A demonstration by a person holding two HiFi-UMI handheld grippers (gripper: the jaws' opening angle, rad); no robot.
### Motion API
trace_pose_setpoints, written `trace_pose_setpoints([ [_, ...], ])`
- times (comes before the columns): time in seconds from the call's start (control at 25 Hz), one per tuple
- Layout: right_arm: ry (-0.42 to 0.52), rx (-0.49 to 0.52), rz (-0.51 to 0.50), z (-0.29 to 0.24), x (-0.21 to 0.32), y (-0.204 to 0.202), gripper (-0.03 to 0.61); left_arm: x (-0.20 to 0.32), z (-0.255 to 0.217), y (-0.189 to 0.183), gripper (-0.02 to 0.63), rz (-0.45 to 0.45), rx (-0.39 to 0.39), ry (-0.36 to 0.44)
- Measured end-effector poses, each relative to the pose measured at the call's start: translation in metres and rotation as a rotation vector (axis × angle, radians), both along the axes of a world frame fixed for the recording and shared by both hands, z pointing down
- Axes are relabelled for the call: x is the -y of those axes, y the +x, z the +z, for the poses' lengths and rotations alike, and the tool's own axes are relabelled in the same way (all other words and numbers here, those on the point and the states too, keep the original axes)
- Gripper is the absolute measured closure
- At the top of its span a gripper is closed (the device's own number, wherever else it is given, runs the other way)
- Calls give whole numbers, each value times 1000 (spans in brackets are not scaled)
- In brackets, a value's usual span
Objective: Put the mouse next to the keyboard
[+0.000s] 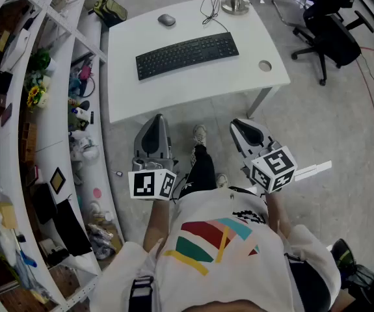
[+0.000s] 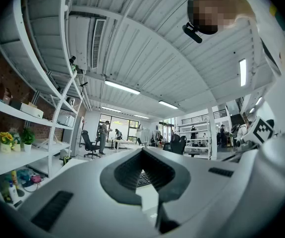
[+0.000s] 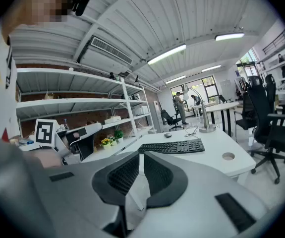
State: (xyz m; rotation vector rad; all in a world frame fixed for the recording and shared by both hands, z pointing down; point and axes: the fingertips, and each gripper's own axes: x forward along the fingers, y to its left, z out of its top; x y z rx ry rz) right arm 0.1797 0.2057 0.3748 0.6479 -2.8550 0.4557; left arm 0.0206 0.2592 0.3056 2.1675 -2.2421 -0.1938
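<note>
A grey mouse [image 1: 166, 20] lies near the far edge of the white desk [image 1: 193, 86], behind the left end of the black keyboard [image 1: 187, 54] and apart from it. The right gripper view shows the same mouse [image 3: 167, 135] beyond the keyboard [image 3: 172, 146]. My left gripper [image 1: 157, 119] and right gripper [image 1: 240, 123] hang side by side at waist height, short of the desk's front edge. Both are shut with nothing between the jaws. In the left gripper view a slice of the keyboard [image 2: 143, 178] shows past the closed left gripper [image 2: 143, 155]. The right gripper [image 3: 141, 156] points at the desk.
A monitor stand base [image 1: 235, 5] and a black cable [image 1: 211, 8] sit at the desk's far edge, a round cable hole [image 1: 265, 65] near its right front corner. White shelves [image 1: 50, 109] full of small items run along the left. An office chair [image 1: 330, 34] stands at the right.
</note>
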Motion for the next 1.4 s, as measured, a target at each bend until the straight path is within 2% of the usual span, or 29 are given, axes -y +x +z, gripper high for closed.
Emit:
trace_pose_setpoints([
  [0.16, -35, 26, -6, 9, 38, -27, 565, 42, 5, -20, 569, 11, -1, 14],
  [0.28, -2, 15, -2, 6, 74, -51, 565, 77, -2, -44, 569, 8, 14, 47],
  [0.44, 70, -4, 3, -8, 144, -106, 564, 135, -8, -94, 569, -10, 19, 94],
  [0.64, 107, -1, -20, -41, 207, -188, 564, 193, -17, -171, 569, -40, -21, 98],
  [0.8, 114, -3, -6, -54, 264, -239, 563, 244, -24, -216, 569, -33, -20, 89],
  [0.92, 76, 5, 4, -48, 294, -264, 564, 275, -14, -236, 569, -17, -21, 56],
  [1.12, 47, -51, -31, -27, 306, -279, 563, 288, 6, -239, 569, -15, -62, 5],
  [1.16, 53, -59, -36, -24, 312, -284, 552, 293, 7, -240, 569, -17, -65, 1],
  [1.24, 61, -69, -45, -21, 324, -295, 443, 299, 8, -243, 569, -22, -72, -4],
  [1.32, 66, -90, -51, -16, 338, -304, 361, 301, 12, -243, 569, -27, -75, -15],
  [1.4, 67, -118, -72, -5, 356, -318, 317, 306, 17, -245, 569, -35, -70, -26],
])
